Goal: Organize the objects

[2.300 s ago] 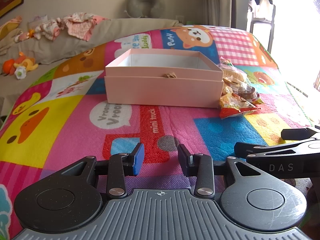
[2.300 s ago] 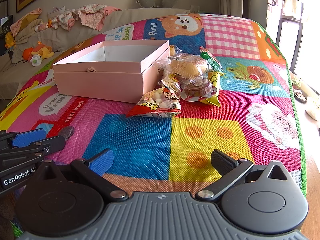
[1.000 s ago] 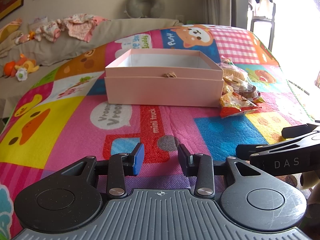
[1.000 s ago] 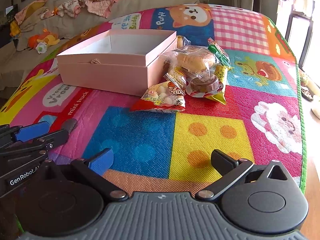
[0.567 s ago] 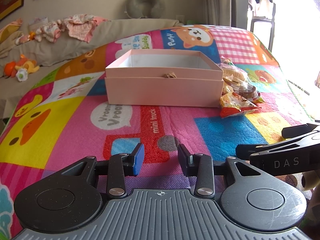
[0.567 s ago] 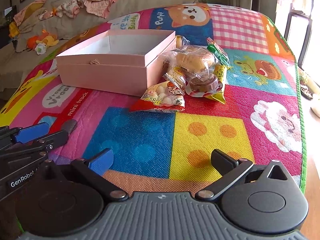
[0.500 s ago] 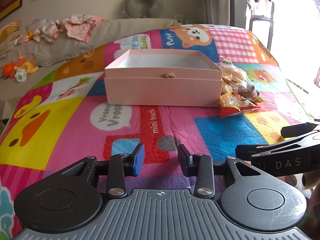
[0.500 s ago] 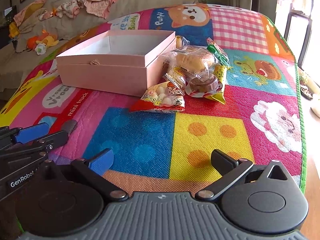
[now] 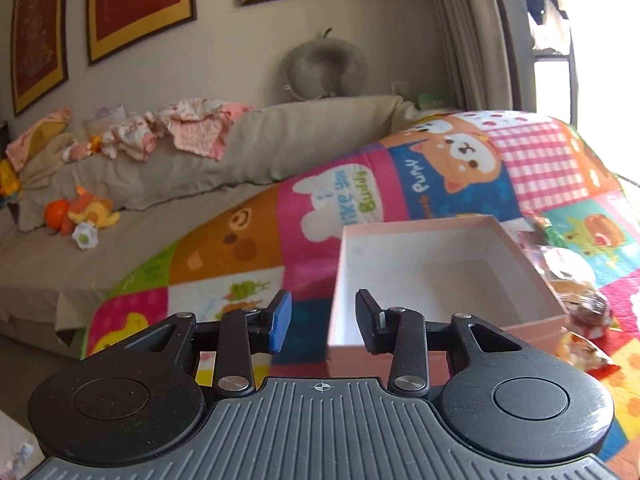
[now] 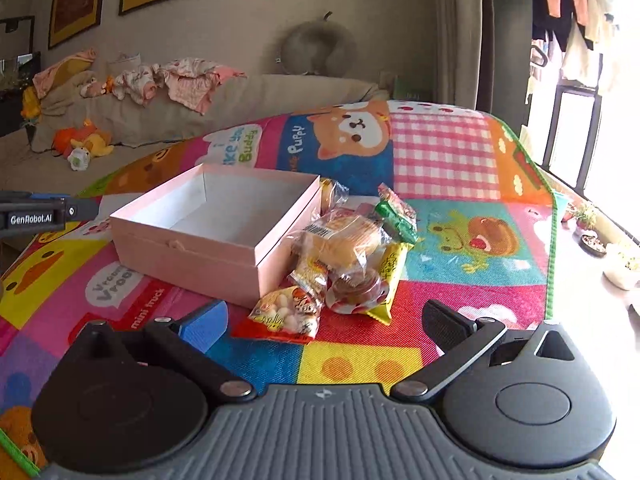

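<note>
Snack packets [image 10: 352,256] in crinkly plastic, heaped right of empty pink cardboard box [image 10: 224,240], look light, slippery, crushable: pinch seams; right gripper [image 10: 324,316] fingers wide apart, left gripper [image 9: 323,320] fingers closing, empty.

Your pink box [image 10: 188,254] sits open and empty on the play mat [image 10: 440,160], white inside, with a small tie on its front wall. Your snacks [image 10: 352,248] lie heaped against its right side: a bun in clear wrap on top, a red-and-yellow packet [image 10: 286,314] nearest you, green and yellow packets on the far side.
</note>
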`<state>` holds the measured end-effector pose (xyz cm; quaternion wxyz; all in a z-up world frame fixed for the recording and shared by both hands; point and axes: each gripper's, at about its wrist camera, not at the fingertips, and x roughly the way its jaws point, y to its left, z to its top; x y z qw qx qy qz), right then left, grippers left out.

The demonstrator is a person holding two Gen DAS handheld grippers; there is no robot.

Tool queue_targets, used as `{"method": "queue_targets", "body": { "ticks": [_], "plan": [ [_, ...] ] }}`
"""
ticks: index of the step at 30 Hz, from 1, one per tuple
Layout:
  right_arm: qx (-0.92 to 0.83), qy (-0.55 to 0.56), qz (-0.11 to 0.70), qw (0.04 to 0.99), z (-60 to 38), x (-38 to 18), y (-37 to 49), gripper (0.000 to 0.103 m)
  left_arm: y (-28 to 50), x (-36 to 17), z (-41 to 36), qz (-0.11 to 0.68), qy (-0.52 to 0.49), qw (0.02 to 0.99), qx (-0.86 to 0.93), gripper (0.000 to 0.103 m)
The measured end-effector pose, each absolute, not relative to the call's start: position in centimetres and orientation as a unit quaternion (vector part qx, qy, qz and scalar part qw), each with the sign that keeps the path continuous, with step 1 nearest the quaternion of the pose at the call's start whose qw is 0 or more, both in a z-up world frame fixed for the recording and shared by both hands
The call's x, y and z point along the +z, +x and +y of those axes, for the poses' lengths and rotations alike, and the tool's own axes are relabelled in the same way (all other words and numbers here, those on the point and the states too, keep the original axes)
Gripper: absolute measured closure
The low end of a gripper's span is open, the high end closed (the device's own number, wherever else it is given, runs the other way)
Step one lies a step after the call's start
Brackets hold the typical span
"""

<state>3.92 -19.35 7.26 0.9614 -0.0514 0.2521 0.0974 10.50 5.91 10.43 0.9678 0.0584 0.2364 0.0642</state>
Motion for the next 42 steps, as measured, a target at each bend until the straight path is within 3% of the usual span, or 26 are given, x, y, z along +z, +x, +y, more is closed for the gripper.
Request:
{"method": "queue_targets", "body": {
  "ticks": [4,9,13,15,16,22,30,37,42],
  "plan": [
    [0.085,-0.047,0.242,0.965,-20.4,8.1,4.6,0.000,16.5,9.7,8.1,0.297,-0.004,0.954,0.038,0.064],
    [0.074,-0.039,0.260,0.962,-21.6,7.6,5.6,0.000,22.2,8.1,8.2,0.360,0.028,0.932,0.032,0.067],
    [0.070,-0.046,0.273,0.958,-21.9,6.7,6.2,0.000,24.7,6.3,8.3,0.409,0.007,0.912,0.007,0.082],
    [0.069,-0.043,0.281,0.956,-22.1,6.3,6.6,0.000,25.3,5.2,8.1,0.428,-0.006,0.904,-0.012,0.082],
    [0.069,-0.043,0.285,0.955,-22.1,6.0,6.9,0.000,25.4,4.8,8.1,0.431,-0.007,0.902,-0.003,0.090],
    [0.065,-0.049,0.297,0.951,-21.9,5.2,8.0,0.000,22.0,3.9,9.3,0.406,-0.066,0.911,0.023,0.094],
    [0.079,-0.062,0.332,0.938,-21.6,6.3,12.8,0.000,18.5,3.4,9.2,0.356,-0.120,0.925,0.053,0.091],
    [0.097,-0.005,0.364,0.926,-19.2,11.2,23.8,0.000,18.1,3.3,9.1,0.345,-0.112,0.931,0.047,0.091],
    [0.097,0.027,0.424,0.900,-14.5,9.7,34.3,0.000,18.0,3.1,9.4,0.336,-0.119,0.933,0.041,0.090]
  ]
}}
